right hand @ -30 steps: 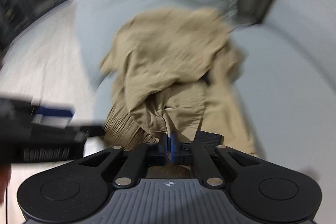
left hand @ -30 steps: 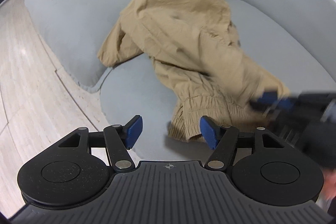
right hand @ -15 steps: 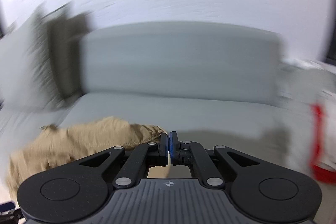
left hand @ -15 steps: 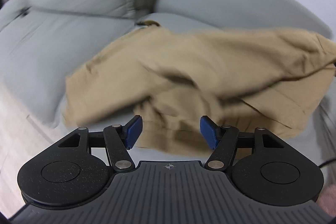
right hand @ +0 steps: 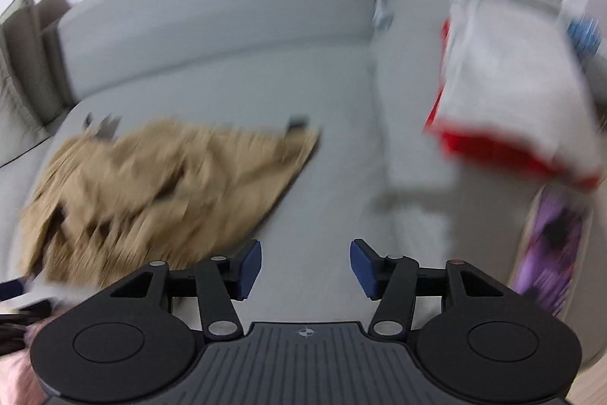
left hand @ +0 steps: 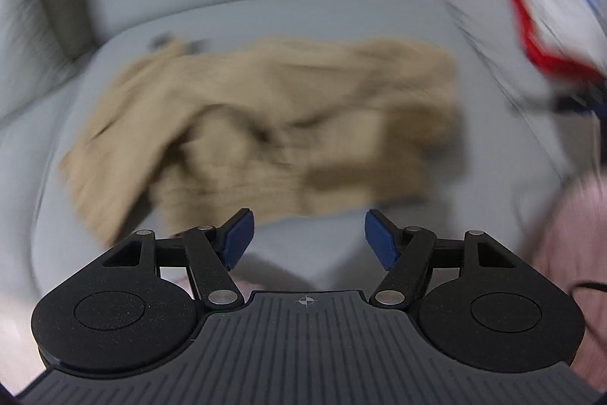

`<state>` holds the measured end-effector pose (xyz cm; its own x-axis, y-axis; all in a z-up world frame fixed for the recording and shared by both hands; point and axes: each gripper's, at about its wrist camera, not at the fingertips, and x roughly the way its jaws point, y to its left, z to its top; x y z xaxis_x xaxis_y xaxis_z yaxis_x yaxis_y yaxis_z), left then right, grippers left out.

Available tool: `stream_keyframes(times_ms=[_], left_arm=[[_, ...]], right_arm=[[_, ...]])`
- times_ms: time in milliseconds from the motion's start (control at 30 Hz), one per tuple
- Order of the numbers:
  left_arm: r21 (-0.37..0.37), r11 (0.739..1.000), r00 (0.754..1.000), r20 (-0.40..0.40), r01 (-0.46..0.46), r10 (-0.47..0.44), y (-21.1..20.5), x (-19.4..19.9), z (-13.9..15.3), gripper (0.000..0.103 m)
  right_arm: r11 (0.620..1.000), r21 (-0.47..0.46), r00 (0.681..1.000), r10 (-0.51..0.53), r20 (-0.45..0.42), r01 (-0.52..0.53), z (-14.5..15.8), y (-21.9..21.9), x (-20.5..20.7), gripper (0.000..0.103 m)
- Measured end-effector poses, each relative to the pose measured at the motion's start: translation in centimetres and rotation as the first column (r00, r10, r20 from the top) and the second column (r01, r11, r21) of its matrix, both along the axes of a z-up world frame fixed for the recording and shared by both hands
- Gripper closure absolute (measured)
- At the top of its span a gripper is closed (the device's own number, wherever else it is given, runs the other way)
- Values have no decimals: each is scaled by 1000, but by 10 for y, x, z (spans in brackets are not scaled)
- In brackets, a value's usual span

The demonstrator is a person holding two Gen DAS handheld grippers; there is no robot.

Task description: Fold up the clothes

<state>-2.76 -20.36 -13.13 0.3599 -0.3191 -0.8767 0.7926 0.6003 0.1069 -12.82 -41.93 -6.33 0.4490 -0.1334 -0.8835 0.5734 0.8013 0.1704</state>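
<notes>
Tan trousers (left hand: 273, 124) now lying spread across the grey sofa seat (left hand: 379, 21), stretched from 9 o'clock to 2 o'clock in the left wrist view, no longer the heaped bundle of a second ago. Right gripper (right hand: 305, 268) let go: pressed together on a fold of cloth a second back, jaws now opening with nothing between them, the garment off at 10 o'clock beyond its left pad. Left gripper (left hand: 307, 238) spread wide, jaws opening a little further, empty, the trouser hem just beyond its pads at 12 o'clock. White and red item (right hand: 504, 93) on the sofa arm at 2 o'clock, well apart. Heavy blur in both views, so creases hard to read. Probably the laying-out done; smoothing and a first fold next
</notes>
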Motion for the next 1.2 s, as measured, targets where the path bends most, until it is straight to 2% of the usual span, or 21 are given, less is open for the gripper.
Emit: stream_keyframes(times_ms=[100,167,367,467,533,600,633,733,800,833,867,900,933,967,1000,1033,1100,1200], left_arm=[[14,995,995,25,100,-101,-28,-24,-11,31],[-1,992,992,16,128,-128,-48,-32,-22,32],[-29,999,999,-43,23,-25,-78,-14,-46,42],[-9,1000,999,-49,9,-10,-88,-8,-54,43],[28,999,999,-25,20,-19,-94,-8,-58,42],[121,993,1000,10,12,-13,-107,-7,-73,42],[138,990,1000,21,2,-5,-111,-7,-76,42],[169,985,998,53,-23,14,-121,-8,-82,37],[243,970,995,102,-13,-13,-134,-11,-87,32],[269,963,993,112,-7,-24,-139,-11,-89,33],[280,960,995,100,-5,-24,-142,-10,-90,47],[295,955,996,88,-14,-13,-145,-9,-89,72],[316,949,996,91,-21,-8,-148,-8,-90,83],[342,940,996,90,-15,-17,-150,-7,-90,86],[355,935,997,79,-4,-25,-151,-5,-89,94],[355,935,998,64,-1,-23,-152,-3,-86,96],[297,954,999,-7,-34,37,-155,13,-63,97],[159,984,995,-43,-84,92,-166,41,-8,97]], right_arm=[[998,64,1000,1,-1,-1,-16,12,-11,46],[997,82,1000,2,-2,-2,-21,16,-17,45],[994,99,999,-35,1,35,-33,10,-41,42],[990,122,998,-65,-1,65,-39,2,-47,41],[987,136,996,-84,-4,84,-45,-3,-48,41],[986,142,996,-93,-1,93,-46,-7,-51,41],[985,144,995,-95,3,93,-46,-8,-52,41],[984,151,995,-95,12,92,-44,-10,-54,41],[984,149,995,-97,13,94,-44,-9,-56,41],[985,147,995,-97,14,94,-44,-8,-57,41],[985,146,995,-98,15,95,-43,-8,-58,41],[985,146,995,-99,16,96,-43,-8,-58,41],[984,146,995,-102,20,98,-41,-7,-62,41],[984,146,994,-103,25,98,-40,-6,-64,41],[984,147,994,-104,31,99,-39,-5,-66,41],[984,148,994,-105,36,99,-38,-4,-68,40],[984,145,993,-108,48,100,-34,-4,-73,40],[985,136,991,-117,66,107,-28,-4,-78,41]])
